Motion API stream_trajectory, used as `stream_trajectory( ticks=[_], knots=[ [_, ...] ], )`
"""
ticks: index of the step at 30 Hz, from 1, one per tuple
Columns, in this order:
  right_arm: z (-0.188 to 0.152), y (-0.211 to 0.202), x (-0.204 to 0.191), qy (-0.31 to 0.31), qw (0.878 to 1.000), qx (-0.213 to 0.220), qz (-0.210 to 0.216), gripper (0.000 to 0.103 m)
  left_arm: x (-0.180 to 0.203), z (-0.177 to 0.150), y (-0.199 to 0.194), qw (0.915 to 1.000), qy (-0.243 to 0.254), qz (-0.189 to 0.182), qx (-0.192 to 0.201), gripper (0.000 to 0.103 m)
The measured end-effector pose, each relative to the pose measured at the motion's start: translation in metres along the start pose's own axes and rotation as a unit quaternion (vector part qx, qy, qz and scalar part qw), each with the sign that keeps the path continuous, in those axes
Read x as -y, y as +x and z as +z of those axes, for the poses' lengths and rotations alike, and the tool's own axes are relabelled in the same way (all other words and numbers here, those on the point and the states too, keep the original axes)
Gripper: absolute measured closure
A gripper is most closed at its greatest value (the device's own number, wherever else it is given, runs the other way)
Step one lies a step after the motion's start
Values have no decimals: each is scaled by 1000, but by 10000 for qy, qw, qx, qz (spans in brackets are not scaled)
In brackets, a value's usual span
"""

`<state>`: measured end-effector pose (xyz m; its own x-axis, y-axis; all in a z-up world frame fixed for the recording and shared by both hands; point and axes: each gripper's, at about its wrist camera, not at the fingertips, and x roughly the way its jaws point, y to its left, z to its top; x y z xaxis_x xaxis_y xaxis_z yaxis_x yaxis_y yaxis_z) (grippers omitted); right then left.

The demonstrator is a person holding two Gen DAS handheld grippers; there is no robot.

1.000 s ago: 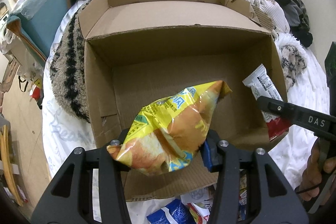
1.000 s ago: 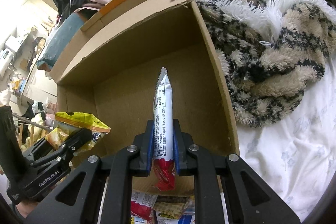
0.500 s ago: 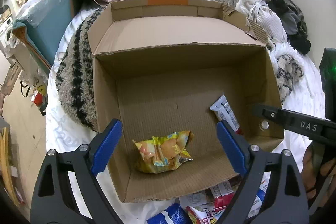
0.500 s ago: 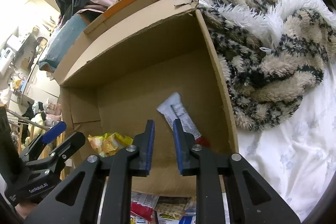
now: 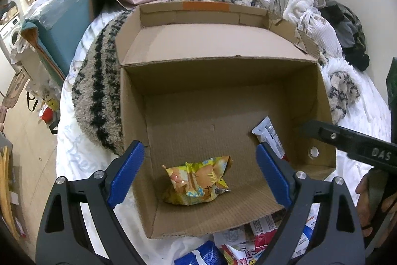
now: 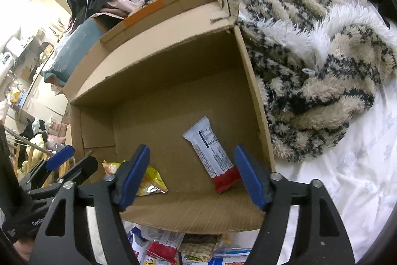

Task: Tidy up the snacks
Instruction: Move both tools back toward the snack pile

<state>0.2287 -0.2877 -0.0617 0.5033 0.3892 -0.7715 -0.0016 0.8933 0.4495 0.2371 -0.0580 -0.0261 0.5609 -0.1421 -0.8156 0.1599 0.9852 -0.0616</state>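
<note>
Left wrist view. I am holding the left gripper (image 5: 198, 174) spread wide over the near edge of the cardboard box (image 5: 223, 73); its blue pads (image 5: 125, 174) are gripping nothing and touching nothing. Its jaws have just been opening, and nothing is between them in the air. The yellow snack bag (image 5: 198, 184) is lying crumpled on the box floor, directly below and between the two fingers. The white and red bar (image 5: 269, 138) is lying on the box floor just ahead of my right-hand finger, partly hidden by it. A heap of loose snack packets (image 5: 243, 245) is lying on the bed sheet below the gripper, in front of the box. The right gripper's black arm (image 5: 352, 143) is reaching in from the right.

Right wrist view. I am holding the right gripper (image 6: 192, 174) released and wide apart too; its jaws have just been opening, and they are clasping nothing. The white and red bar (image 6: 213, 153) is lying flat on the box floor between the fingers, its red end close beside the right pad; I cannot tell whether they touch. The yellow snack bag (image 6: 151, 181) is lying behind the left finger. The left gripper (image 6: 67, 163) is showing at far left, open.
</note>
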Motion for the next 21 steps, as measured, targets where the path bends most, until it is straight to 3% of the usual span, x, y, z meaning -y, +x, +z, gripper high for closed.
stream_trajectory(
  ticks=[3, 7, 10, 14, 21],
  knots=[
    [1, -7, -6, -87, 9998, 173, 26, 7, -6, -1, -9, 9998, -149, 46, 154, 13],
    [0, -18, -12, -264, 9992, 307, -10, 7, -16, -3, -22, 9988, -381, 9, 315, 13],
    [-3, -29, -19, -402, 9977, 452, -307, 7, -20, -5, -34, 9981, -390, 101, 467, 12],
    [-12, -49, -27, -572, 9945, 697, -529, 7, -21, -9, -49, 9968, -422, 162, 655, 3],
    [-26, -74, -22, -261, 9959, 788, -367, 7, -21, -23, -75, 9959, -416, 156, 788, 2]
  ],
)
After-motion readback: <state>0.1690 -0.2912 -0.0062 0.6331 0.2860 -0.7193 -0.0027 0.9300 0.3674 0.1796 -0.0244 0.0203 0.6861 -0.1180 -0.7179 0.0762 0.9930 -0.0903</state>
